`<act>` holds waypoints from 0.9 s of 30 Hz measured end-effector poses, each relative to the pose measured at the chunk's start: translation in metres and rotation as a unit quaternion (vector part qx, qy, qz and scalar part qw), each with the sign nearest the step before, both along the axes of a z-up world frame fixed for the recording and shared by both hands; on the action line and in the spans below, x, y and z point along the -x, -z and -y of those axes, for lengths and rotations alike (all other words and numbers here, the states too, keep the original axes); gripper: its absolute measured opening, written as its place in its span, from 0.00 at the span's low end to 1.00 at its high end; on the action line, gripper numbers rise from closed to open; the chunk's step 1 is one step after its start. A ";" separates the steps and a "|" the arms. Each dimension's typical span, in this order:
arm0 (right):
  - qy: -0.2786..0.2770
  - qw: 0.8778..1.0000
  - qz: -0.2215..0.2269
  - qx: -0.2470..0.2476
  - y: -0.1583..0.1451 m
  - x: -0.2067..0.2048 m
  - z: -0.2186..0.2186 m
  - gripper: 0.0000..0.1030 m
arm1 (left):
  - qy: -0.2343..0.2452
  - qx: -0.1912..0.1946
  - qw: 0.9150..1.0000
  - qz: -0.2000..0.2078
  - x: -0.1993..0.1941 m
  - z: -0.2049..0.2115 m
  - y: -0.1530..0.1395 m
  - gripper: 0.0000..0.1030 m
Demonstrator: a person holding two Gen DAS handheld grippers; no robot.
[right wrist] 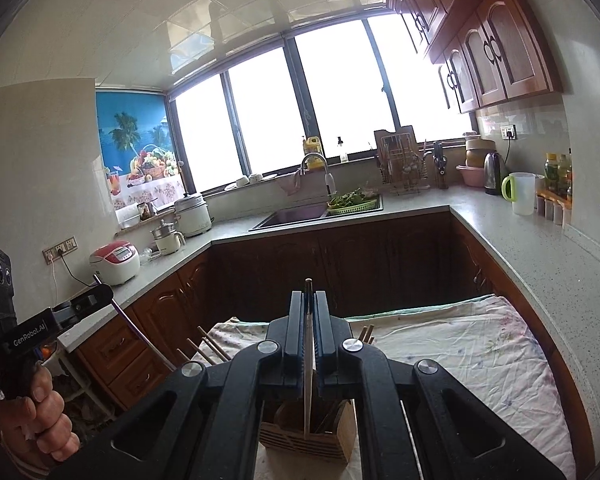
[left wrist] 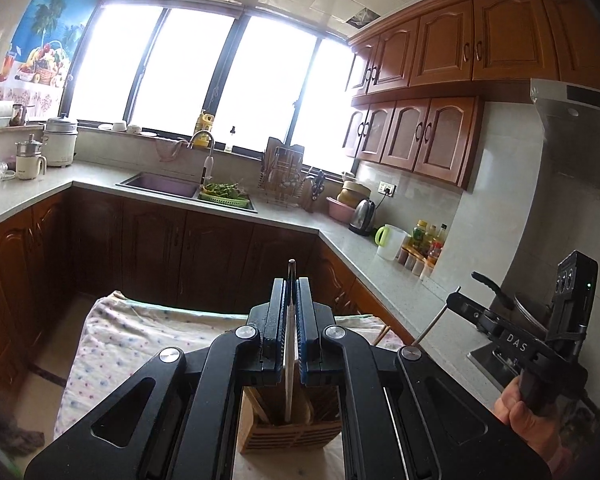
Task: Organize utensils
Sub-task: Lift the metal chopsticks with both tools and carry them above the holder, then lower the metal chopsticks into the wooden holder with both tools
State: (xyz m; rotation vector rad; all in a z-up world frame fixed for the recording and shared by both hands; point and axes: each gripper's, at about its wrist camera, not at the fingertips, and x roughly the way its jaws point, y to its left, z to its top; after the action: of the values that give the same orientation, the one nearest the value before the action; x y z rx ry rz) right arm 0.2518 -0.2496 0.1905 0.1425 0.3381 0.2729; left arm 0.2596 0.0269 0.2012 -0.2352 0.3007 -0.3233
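1. Wooden utensil holder (left wrist: 290, 436), on the floral cloth (left wrist: 112, 344), already contains chopsticks.
2. Left gripper (left wrist: 290, 300): jaws narrow, clamped on a metal chopstick (left wrist: 289, 360) whose lower end sits in the holder.
3. Right gripper (right wrist: 309, 312): likewise closed on a thin utensil (right wrist: 308, 392) above the holder.
4. Step judged: insertion. Next, release calls for a vertical drop.
5. Loose wooden chopsticks (right wrist: 208, 346) lie nearby.
6. Surroundings: speckled countertop (right wrist: 540, 248), sink (right wrist: 288, 216), bright windows (left wrist: 188, 76).

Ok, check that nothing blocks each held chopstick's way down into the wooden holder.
Nothing visible does. The left gripper holds its chopstick with the lower end already at the wooden holder; the right gripper does likewise.
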 end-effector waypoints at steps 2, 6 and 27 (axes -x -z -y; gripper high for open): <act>0.004 1.000 0.000 0.002 0.003 -0.011 -0.002 0.04 | -0.010 -0.003 1.000 -0.001 -0.010 0.002 0.008 0.03; 0.007 1.000 -0.014 -0.004 0.020 -0.028 -0.002 0.04 | -0.016 0.007 1.000 -0.015 -0.023 0.005 0.033 0.03; 0.027 0.996 -0.079 -0.030 0.092 -0.048 0.010 0.04 | -0.017 -0.001 0.996 -0.083 -0.043 0.021 0.108 0.04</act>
State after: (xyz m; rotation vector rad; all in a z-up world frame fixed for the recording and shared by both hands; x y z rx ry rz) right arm 0.2998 -0.2598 0.0983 0.2323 0.4826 0.2190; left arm 0.3030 0.0055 0.0927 -0.2660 0.4607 -0.2698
